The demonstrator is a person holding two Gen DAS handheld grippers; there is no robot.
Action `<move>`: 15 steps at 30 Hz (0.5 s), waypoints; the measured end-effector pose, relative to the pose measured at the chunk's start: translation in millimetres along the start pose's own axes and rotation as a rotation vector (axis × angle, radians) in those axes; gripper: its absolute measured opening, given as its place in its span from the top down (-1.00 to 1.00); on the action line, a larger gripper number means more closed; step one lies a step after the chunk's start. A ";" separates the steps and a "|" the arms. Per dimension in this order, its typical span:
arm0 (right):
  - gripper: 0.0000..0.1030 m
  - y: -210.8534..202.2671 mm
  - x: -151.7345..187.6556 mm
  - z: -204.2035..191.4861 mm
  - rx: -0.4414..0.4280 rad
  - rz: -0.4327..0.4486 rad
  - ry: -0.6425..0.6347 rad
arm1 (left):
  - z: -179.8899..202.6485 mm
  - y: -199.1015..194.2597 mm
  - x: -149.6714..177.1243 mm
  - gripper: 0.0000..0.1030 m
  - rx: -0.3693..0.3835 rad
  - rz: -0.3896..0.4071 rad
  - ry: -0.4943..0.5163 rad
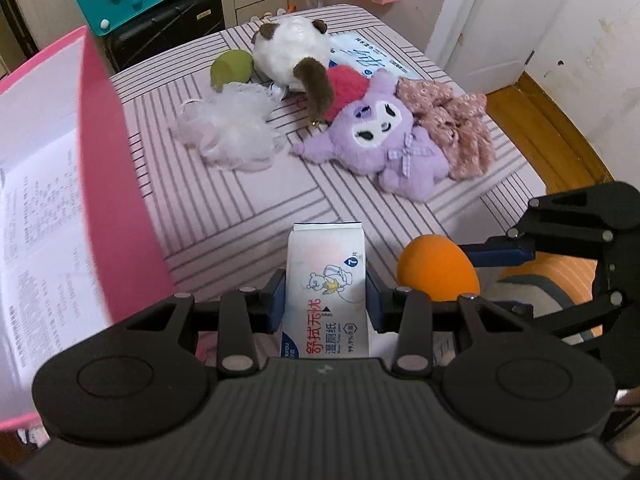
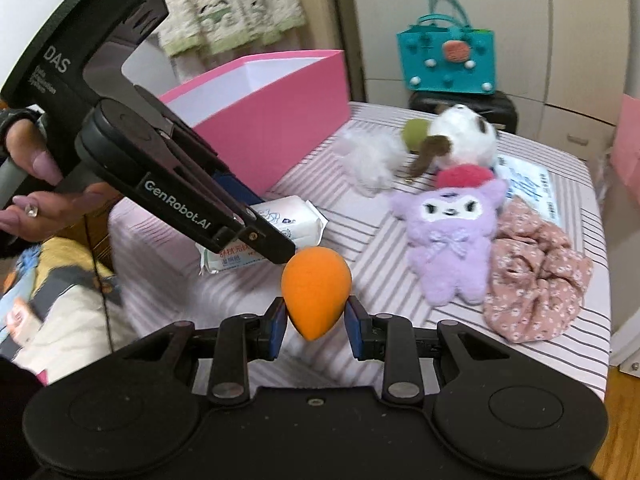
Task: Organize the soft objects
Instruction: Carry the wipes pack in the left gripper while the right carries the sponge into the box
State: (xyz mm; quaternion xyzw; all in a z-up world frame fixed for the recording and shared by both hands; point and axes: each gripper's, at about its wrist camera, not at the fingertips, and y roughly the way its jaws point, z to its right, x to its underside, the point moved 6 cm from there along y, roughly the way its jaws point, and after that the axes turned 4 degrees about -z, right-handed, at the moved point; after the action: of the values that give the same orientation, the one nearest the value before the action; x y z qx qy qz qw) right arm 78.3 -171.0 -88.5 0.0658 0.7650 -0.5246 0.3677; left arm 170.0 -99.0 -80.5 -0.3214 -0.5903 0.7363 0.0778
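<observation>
Your striped bed (image 1: 248, 196) fills both views; its near corner is bare, with open room between the pink box (image 2: 276, 120) and the plush pile. The box stands at the bed's left side, mouth up, and in the left wrist view its wall (image 1: 116, 184) crowds that edge, blurred. Mid-bed, touching one another: white-and-brown plush (image 1: 292, 48), purple plush (image 1: 380, 140), floral scrunchie (image 1: 456, 128), white mesh pouf (image 1: 232, 132), green sponge (image 1: 232, 66). A flat white packet (image 1: 360, 54) lies behind them, mostly covered. Your left gripper (image 1: 326, 296) pinches the wet-wipe pack (image 1: 326, 280), seemingly clear of the bed. Your right gripper (image 2: 316, 320) pinches the orange sponge (image 2: 316, 288), tip down, just beside the left gripper's fingers.
</observation>
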 end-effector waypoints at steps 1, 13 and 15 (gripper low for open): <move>0.32 -1.0 -2.5 -4.7 -0.012 -0.008 -0.002 | -0.6 -5.1 3.6 0.25 -0.001 -0.004 0.001; 0.32 -16.2 -26.9 -50.2 -0.123 -0.062 -0.024 | -22.3 -60.8 45.5 0.24 0.009 -0.031 -0.023; 0.32 -18.5 -33.3 -58.8 -0.141 -0.064 -0.030 | -28.5 -72.0 50.6 0.25 0.010 -0.020 -0.032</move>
State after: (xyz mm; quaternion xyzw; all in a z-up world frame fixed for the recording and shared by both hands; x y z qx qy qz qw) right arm 64.3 -119.6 -43.0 0.0071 0.7962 -0.4818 0.3659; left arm 127.5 -29.7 -36.3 -0.3035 -0.5910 0.7434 0.0773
